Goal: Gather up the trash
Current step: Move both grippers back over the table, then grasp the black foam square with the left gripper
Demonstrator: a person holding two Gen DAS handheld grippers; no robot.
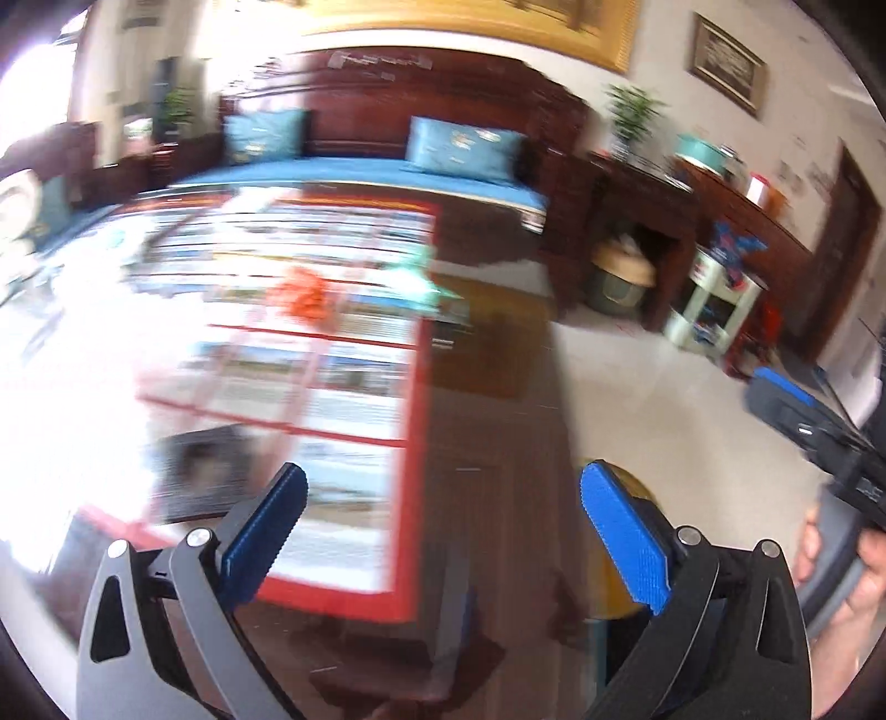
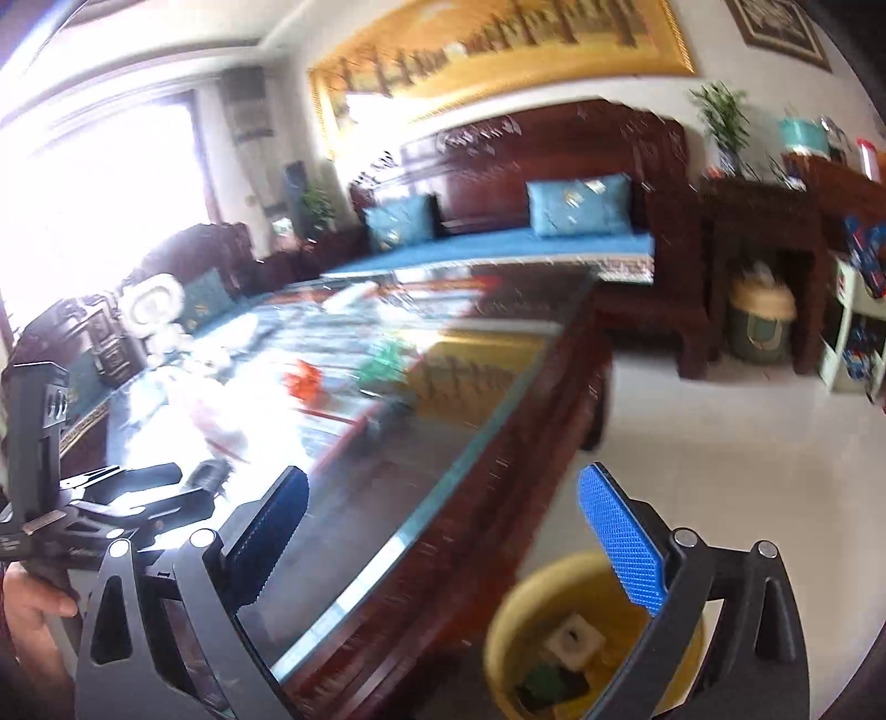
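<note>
— Looking through the left wrist view, what do you make out?

— Both frames are smeared by motion. The left gripper (image 1: 443, 509) fills the bottom of the frame, its blue pads spread wide with nothing between them. Beyond it lies the glass-topped bench (image 1: 482, 421), dark wood at its edge, with a red-bordered sheet of photos (image 1: 310, 343) under the glass. At mid-frame a crumpled orange scrap (image 1: 304, 296) sits on the glass, and a pale green scrap (image 1: 415, 277) lies just to its right.

— And the other gripper?

— In the right wrist view the right gripper (image 2: 443, 509) is also at the bottom, pads wide apart and empty. Between and below its fingers, at lower right, stands a yellow bin (image 2: 515, 626) on the pale floor (image 2: 692, 421), beside the bench's corner. Inside it I see a whitish square piece (image 2: 573, 639) and something dark green (image 2: 548, 678); what they are, I cannot tell.

— Is the trash on the bench visible here too?

— Yes: the orange scrap (image 2: 303, 382) and the green scrap (image 2: 390, 360) appear left of centre, near each other, well apart from the bin. White items further left are blown out by window glare.

— Anything behind?

— A dark wooden sofa (image 2: 554, 166) with blue cushions (image 2: 578, 205) across the upper middle, under a gold-framed painting (image 2: 498, 50).
</note>
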